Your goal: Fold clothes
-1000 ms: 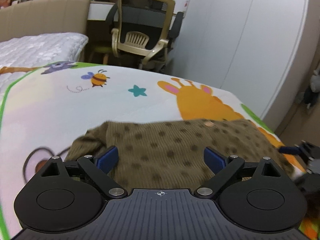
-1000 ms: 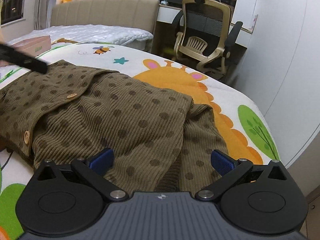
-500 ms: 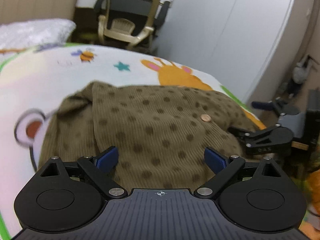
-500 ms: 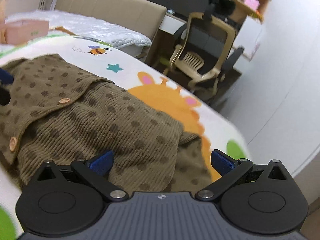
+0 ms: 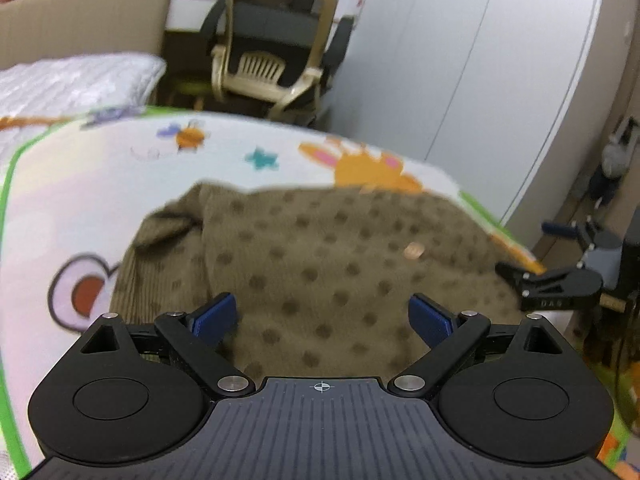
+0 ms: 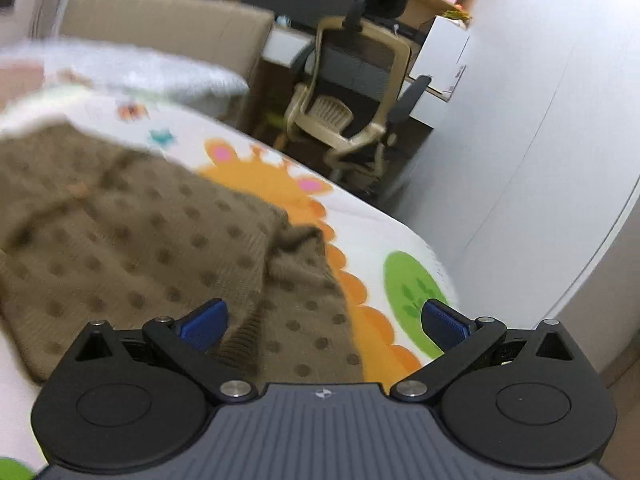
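1. The left gripper hangs over the olive dotted cardigan, fingers spread wide, gripping nothing; the right gripper does likewise, also spread
2. The cardigan lies rumpled on the cartoon play mat; a sleeve trails toward the right gripper
3. Beyond stand a beige office chair and white wardrobe

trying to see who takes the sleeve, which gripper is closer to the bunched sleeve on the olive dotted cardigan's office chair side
Right. The right gripper hangs open right over the bunched sleeve. The left gripper, also open, sits over the olive dotted cardigan body, further off.
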Available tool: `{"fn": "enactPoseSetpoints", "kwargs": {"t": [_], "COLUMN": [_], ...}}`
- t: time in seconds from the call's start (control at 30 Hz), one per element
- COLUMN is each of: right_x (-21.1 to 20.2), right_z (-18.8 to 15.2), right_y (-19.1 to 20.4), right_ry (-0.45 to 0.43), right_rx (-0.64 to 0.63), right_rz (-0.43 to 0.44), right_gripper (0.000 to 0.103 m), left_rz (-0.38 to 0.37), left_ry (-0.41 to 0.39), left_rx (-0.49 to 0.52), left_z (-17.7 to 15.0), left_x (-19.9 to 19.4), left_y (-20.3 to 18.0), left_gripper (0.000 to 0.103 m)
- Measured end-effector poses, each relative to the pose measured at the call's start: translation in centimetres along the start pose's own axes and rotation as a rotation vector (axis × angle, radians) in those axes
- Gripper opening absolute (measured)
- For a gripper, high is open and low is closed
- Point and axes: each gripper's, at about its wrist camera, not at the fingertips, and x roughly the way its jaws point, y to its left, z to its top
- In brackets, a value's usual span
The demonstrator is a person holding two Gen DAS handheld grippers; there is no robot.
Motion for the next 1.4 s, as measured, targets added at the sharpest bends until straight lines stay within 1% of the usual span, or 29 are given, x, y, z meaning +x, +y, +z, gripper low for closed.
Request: {"fn": "enactPoseSetpoints", "kwargs": {"t": [0.07, 0.1, 0.13, 0.17, 0.23, 0.33, 0.5, 0.73, 0.9, 1.0, 1.03, 1.1, 1.13, 1.2, 1.3, 1.33, 1.4], "right_x": [-1.0, -0.8, -0.4, 0.1, 1.6, 2.2, 2.3, 2.8, 2.9, 2.8, 2.7, 2.5, 2.2, 1.3, 1.1, 1.5, 3.1], "right_z": [0.1, 0.0, -0.2, -0.4, -0.9, -1.1, -1.5, -1.4, -1.7, -1.8, -1.8, -1.4, -1.1, -0.2, 1.9, 2.5, 3.7], "right_y": [0.5, 1.1, 1.9, 2.5, 3.1, 2.7, 2.0, 2.2, 1.4, 1.2, 1.2, 1.1, 0.9, 0.4, -0.2, -0.4, -0.6], "right_ry": [-0.014, -0.003, 0.014, 0.033, 0.073, 0.103, 0.117, 0.127, 0.159, 0.161, 0.163, 0.169, 0.153, 0.096, 0.000, -0.019, -0.027], "right_rx": [0.034, 0.025, 0.009, 0.001, 0.004, 0.042, 0.079, 0.106, 0.171, 0.162, 0.158, 0.169, 0.184, 0.219, 0.249, 0.257, 0.270], "right_rz": [0.144, 0.186, 0.211, 0.219, 0.208, 0.233, 0.262, 0.279, 0.326, 0.347, 0.352, 0.360, 0.370, 0.389, 0.320, 0.286, 0.218], "right_gripper": [0.103, 0.103, 0.103, 0.103, 0.103, 0.103, 0.103, 0.103, 0.103, 0.103, 0.103, 0.103, 0.103, 0.103, 0.103, 0.103, 0.103], "left_rz": [-0.024, -0.036, -0.048, -0.051, -0.021, 0.001, -0.008, -0.031, -0.048, -0.057, -0.057, -0.042, -0.033, -0.014, 0.002, 0.003, -0.003], "left_ry": [-0.017, -0.026, -0.034, -0.033, 0.004, 0.055, 0.054, 0.022, -0.001, -0.015, -0.017, -0.015, -0.015, -0.018, -0.027, -0.029, -0.034], "left_rx": [-0.011, -0.017, -0.022, -0.025, -0.033, -0.077, -0.085, -0.182, -0.252, -0.293, -0.295, -0.263, -0.246, -0.209, -0.158, -0.148, -0.145], "left_z": [0.5, 0.8, 1.0, 1.2, 1.4, 1.2, 1.5, 1.8, 2.0, 2.1, 2.1, 2.1, 2.0, 1.8, 1.4, 1.4, 1.2], "left_x": [-0.3, -0.4, -0.6, -0.3, 1.6, 3.6, 3.9, 4.5, 4.9, 5.2, 5.2, 5.2, 5.2, 5.2, 5.2, 5.2, 5.1], "left_y": [-0.3, -0.4, -0.6, -0.8, -0.7, 0.5, 1.1, 3.4, 5.0, 5.9, 6.0, 5.5, 5.3, 4.7, 4.1, 4.0, 4.1], "left_gripper": [0.097, 0.097, 0.097, 0.097, 0.097, 0.097, 0.098, 0.099, 0.099, 0.099, 0.099, 0.099, 0.099, 0.099, 0.100, 0.100, 0.100]}}
